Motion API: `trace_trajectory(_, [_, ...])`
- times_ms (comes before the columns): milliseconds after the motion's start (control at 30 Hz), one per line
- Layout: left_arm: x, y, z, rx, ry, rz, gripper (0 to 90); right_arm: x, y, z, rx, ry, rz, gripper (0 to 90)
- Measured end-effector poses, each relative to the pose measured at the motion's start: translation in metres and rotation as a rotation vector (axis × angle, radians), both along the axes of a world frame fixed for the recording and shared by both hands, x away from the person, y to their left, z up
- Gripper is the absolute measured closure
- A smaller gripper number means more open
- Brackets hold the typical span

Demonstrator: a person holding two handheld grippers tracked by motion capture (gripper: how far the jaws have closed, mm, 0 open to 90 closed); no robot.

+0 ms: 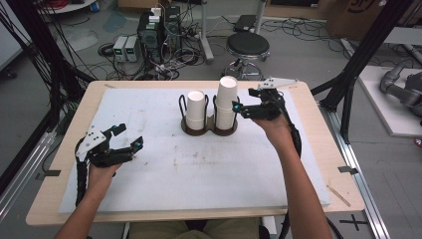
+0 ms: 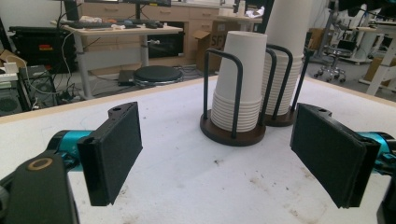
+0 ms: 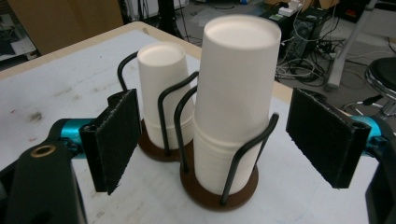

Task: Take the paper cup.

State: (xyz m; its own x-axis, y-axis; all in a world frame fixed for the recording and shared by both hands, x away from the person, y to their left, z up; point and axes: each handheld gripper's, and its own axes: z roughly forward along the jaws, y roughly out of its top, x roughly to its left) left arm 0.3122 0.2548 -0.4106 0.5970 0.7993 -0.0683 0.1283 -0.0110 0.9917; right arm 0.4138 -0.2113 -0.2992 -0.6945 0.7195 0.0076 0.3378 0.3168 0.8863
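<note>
The cup holder [image 1: 209, 127] carries 2 stacks of white paper cups: the taller stack [image 1: 226, 102] and the shorter stack [image 1: 196, 109]. The right gripper [image 1: 245, 102], jaws wide, flanks the taller stack without touching. The left gripper [image 1: 128, 137], also wide and empty, sits well apart from the holder.

A lab: computer towers [image 1: 159, 32] and tangled cables [image 1: 124, 64] on the floor (black frame struts [image 1: 366, 50] too).

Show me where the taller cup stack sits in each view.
High view: taller cup stack, right side of holder, beside right gripper.
Left gripper view, behind the shorter stack, upper right.
Right gripper view, centre, between the open jaws.
Shared landmark: dark wire holder.
</note>
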Motion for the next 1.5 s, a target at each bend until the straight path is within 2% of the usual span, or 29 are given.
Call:
trace_trajectory(33, [0.000, 0.000, 0.000, -0.001, 0.000, -0.001, 16.4, 0.000, 0.000, 0.000, 0.000, 0.000, 0.000, 18.7])
trace_trajectory(100, [0.000, 0.000, 0.000, 0.000, 0.000, -0.003, 16.5, 0.013, 0.007, 0.005, -0.005, 0.011, -0.001, 18.7])
trace_trajectory(167, [0.000, 0.000, 0.000, 0.000, 0.002, -0.005, 16.5, 0.016, 0.008, 0.005, -0.008, 0.014, -0.001, 18.7])
trace_trajectory(333, [0.001, -0.001, 0.000, -0.002, 0.003, -0.012, 16.5, 0.035, 0.019, 0.007, -0.027, 0.041, -0.012, 18.7])
trace_trajectory(567, [0.000, -0.002, -0.001, -0.006, 0.005, -0.021, 16.6, 0.053, 0.033, 0.008, -0.054, 0.061, -0.023, 19.5])
trace_trajectory(667, [0.000, -0.002, -0.001, -0.008, 0.005, -0.023, 16.6, 0.059, 0.036, 0.007, -0.055, 0.070, -0.029, 25.0])
trace_trajectory(867, [0.000, -0.002, -0.001, -0.011, 0.006, -0.027, 16.6, 0.063, 0.035, 0.004, -0.052, 0.082, -0.022, 33.1])
trace_trajectory(1233, [0.001, -0.002, -0.001, -0.012, 0.009, -0.025, 16.7, 0.061, 0.031, 0.010, -0.028, 0.054, -0.022, 36.0])
trace_trajectory(1500, [0.001, -0.002, -0.001, -0.013, 0.009, -0.028, 16.7, 0.051, 0.027, 0.042, 0.015, -0.005, -0.009, 36.4])
